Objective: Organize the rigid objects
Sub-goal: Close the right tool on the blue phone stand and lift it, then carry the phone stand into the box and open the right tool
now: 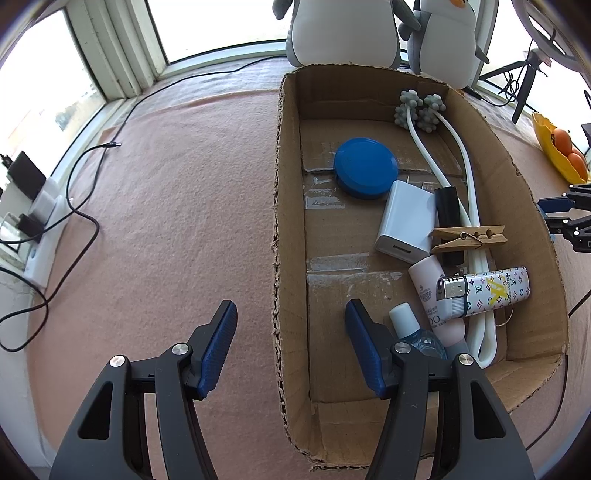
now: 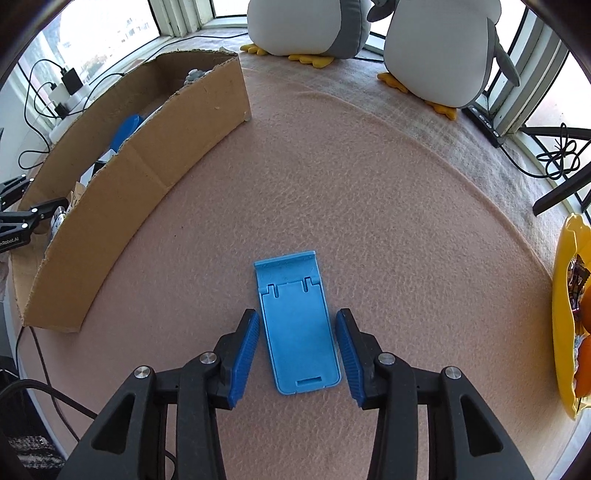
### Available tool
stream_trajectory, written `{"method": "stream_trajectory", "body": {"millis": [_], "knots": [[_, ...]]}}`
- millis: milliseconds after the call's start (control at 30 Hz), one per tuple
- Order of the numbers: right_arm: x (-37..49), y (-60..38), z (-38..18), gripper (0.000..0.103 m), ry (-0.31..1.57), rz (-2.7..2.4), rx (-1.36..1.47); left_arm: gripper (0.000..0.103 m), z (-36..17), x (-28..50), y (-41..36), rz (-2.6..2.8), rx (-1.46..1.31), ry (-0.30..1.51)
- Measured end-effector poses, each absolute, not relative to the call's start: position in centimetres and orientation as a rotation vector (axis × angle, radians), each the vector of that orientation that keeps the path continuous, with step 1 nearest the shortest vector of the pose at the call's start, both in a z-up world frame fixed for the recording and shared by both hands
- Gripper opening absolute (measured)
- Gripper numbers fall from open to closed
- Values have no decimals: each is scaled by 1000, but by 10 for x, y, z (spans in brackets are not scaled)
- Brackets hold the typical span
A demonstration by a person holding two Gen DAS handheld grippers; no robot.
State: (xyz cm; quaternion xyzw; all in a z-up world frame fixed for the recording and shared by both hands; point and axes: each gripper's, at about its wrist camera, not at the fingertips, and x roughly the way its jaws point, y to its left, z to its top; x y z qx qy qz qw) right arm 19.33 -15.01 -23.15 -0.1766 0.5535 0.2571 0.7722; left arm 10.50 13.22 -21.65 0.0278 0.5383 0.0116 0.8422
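Now the right gripper (image 2: pixel 296 314) points steeply down over the blue stand (image 2: pixel 299 332). Its jaws sit narrowly on either side, a sliver of mat (image 2: pixel 388 203) showing at each pad, so nothing is gripped. The stand lies flat near the mat's near edge, well apart from the cardboard box (image 2: pixel 140 158), which stands off to the left in this view. Over on the other side, the left gripper (image 1: pixel 291 305) hangs wide and empty, its jaws straddling the box's left wall without touching it. Inside the box lie a blue lid (image 1: pixel 365 166), a white charger (image 1: pixel 406 221), a clothespin (image 1: pixel 469 238) and a patterned lighter (image 1: pixel 487 291). Two plush penguins (image 2: pixel 310 26) sit at the far edge.
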Motion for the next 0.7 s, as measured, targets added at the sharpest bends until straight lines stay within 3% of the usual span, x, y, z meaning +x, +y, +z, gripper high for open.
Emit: {"method": "stream_trajectory", "body": {"millis": [367, 700], "knots": [[184, -154, -230, 34, 1182, 506, -314, 61, -216, 105, 132, 23, 58, 1137], [166, -151, -193, 34, 1086, 469, -135, 61, -215, 104, 133, 22, 58, 1131]]}}
